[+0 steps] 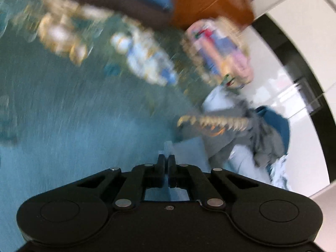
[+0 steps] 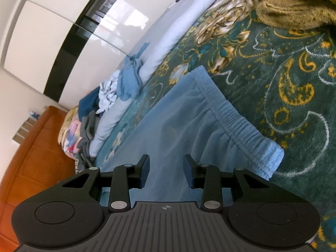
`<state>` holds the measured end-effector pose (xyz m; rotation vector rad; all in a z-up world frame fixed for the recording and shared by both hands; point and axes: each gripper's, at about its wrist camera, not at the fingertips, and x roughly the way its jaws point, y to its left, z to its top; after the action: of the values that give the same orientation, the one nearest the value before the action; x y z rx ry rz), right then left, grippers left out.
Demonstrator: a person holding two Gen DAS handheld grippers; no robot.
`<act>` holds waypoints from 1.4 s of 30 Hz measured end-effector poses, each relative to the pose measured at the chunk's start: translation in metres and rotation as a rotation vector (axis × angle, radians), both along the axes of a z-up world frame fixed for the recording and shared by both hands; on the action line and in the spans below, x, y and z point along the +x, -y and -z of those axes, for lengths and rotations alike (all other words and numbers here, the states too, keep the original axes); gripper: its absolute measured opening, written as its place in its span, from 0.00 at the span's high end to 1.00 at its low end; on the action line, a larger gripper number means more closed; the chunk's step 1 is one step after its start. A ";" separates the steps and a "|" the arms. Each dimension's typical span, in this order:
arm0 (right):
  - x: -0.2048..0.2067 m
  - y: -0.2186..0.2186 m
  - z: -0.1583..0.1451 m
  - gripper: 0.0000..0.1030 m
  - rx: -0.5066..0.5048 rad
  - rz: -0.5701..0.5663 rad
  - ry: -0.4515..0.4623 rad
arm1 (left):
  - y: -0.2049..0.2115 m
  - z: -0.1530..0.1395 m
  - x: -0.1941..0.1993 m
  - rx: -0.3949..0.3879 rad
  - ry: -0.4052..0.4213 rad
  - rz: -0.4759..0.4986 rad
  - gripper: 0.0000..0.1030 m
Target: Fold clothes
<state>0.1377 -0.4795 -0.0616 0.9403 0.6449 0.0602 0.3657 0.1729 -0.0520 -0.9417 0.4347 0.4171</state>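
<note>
Light blue pants (image 2: 184,115) with an elastic waistband (image 2: 237,124) lie flat on a dark green patterned blanket (image 2: 283,73). My right gripper (image 2: 166,159) hovers just above them, open, with nothing between its fingers. The left wrist view is smeared by motion. In it, the same blue cloth (image 1: 63,147) fills the lower left. My left gripper (image 1: 167,157) is shut, and a thin fold of pale blue fabric sticks out between its fingertips.
A pile of unfolded clothes (image 2: 117,88) sits on a pale blue rolled quilt (image 2: 168,37) along the bed's far side, the pile also in the left view (image 1: 262,138). An olive knitted item (image 2: 294,2) lies at top right. A wooden headboard (image 2: 37,147) and white wardrobe (image 2: 63,31) stand behind.
</note>
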 end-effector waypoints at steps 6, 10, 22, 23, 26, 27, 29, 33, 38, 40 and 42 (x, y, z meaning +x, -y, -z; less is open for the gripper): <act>-0.002 0.002 0.000 0.68 0.006 0.009 0.000 | -0.008 -0.012 -0.008 -0.024 -0.018 0.019 1.00; -0.004 0.001 -0.005 0.68 0.012 0.010 0.010 | -0.013 -0.020 -0.013 -0.040 -0.030 0.031 0.99; -0.040 -0.003 -0.035 0.68 0.025 0.042 0.042 | -0.013 -0.077 -0.182 0.076 0.091 0.183 0.64; -0.043 -0.006 -0.036 0.68 0.029 0.039 0.035 | -0.009 -0.072 -0.199 0.107 0.055 0.188 0.64; -0.053 -0.015 -0.040 0.68 0.036 0.025 0.023 | -0.004 -0.049 -0.242 0.094 -0.012 0.200 0.62; -0.056 -0.018 -0.042 0.68 0.038 0.019 0.021 | -0.004 -0.043 -0.251 0.086 -0.033 0.201 0.61; -0.062 -0.022 -0.046 0.68 0.033 0.016 0.007 | -0.004 -0.035 -0.268 0.080 -0.078 0.191 0.61; -0.073 -0.026 -0.053 0.68 0.006 0.012 -0.020 | -0.011 -0.025 -0.286 0.041 -0.118 0.179 0.54; -0.087 -0.031 -0.057 0.68 -0.024 0.032 -0.074 | -0.015 -0.025 -0.295 -0.011 -0.099 0.207 0.37; -0.092 -0.035 -0.060 0.68 -0.026 0.034 -0.077 | -0.012 -0.025 -0.298 0.010 -0.091 0.217 0.25; -0.096 -0.040 -0.065 0.68 -0.040 0.023 -0.072 | -0.009 -0.024 -0.301 0.007 -0.082 0.224 0.21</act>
<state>0.0418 -0.4393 0.0031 0.9145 0.6995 -0.0073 0.0651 0.1820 -0.0284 -0.8606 0.6068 0.2531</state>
